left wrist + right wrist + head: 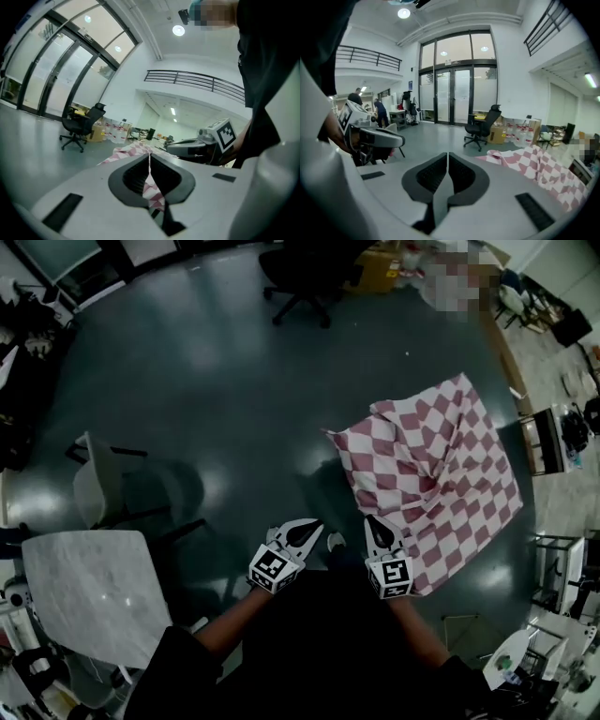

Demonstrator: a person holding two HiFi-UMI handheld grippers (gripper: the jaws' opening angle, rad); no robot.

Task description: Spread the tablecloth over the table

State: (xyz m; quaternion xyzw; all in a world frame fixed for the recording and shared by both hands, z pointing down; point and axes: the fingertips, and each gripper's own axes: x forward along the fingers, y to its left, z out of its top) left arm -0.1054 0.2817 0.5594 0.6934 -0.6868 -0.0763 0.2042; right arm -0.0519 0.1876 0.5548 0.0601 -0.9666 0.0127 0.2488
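At the far left, low in the head view, I see a pale marble surface (84, 592), bare on top, with a light chair (98, 488) just beyond it. I take that slab for the table to be covered, though I am judging, not sure.

My left tool (305, 532) sits close in front of me over the dark floor. Its own view shows the jaws pressed together on a thin fold of the red-and-white tablecloth (152, 190), a strip of checks pinched right in the slot.

My right tool (375, 531) is just beside it. In its own view the jaws (448, 157) meet with nothing I can make out between them, so I call it closed and empty; the checks lie off to its right.

The bulk of the tablecloth (441, 474) is to the right, rumpled, its long axis running away from me, its near edge at the right tool. I cannot tell whether it rests on the floor or on something low.

So cloth lies right, marble surface left. The right tool is nearer the loose edge and, I think, needs its own grip before I carry the cloth across.
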